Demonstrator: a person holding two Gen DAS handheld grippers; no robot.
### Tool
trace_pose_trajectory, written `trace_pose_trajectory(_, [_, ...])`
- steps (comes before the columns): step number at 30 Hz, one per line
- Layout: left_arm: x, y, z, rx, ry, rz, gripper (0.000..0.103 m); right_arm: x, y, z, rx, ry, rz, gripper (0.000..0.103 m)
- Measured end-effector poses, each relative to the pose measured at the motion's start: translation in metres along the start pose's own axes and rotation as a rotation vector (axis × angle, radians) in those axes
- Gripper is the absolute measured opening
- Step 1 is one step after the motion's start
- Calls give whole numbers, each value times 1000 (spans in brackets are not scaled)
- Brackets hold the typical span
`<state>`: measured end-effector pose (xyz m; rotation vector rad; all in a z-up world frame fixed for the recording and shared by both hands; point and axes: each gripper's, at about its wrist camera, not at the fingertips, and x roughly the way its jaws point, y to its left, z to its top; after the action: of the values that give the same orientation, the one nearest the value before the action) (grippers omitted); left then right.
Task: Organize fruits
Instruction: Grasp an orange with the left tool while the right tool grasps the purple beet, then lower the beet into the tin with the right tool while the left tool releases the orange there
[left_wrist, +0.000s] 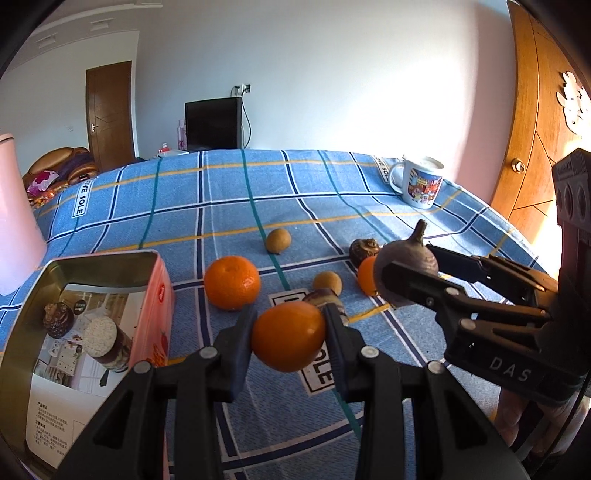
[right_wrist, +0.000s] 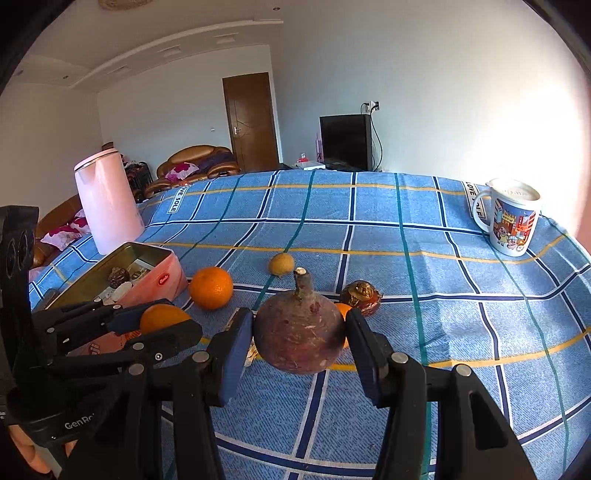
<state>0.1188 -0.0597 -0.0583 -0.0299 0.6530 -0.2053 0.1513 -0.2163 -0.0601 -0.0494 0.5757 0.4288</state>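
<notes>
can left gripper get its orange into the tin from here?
Probably yes. The left gripper is shut on an orange, and the tin sits open just to its left with nothing between them. A dark fruit lies inside, but most of the floor looks free.

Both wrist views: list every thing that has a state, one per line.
Left gripper: shut on an orange, lifted.
Right gripper: shut on a purple fruit, lifted.
Tin box: open, one dark fruit inside.
Mug: upright.
Kettle: upright, lid shut.
</notes>
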Motion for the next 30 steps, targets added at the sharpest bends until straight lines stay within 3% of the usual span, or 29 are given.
trace_pose_trajectory(30, [-33,0,-4,1,-190,83,38,-31,11,-4,-47,-165,0,53])
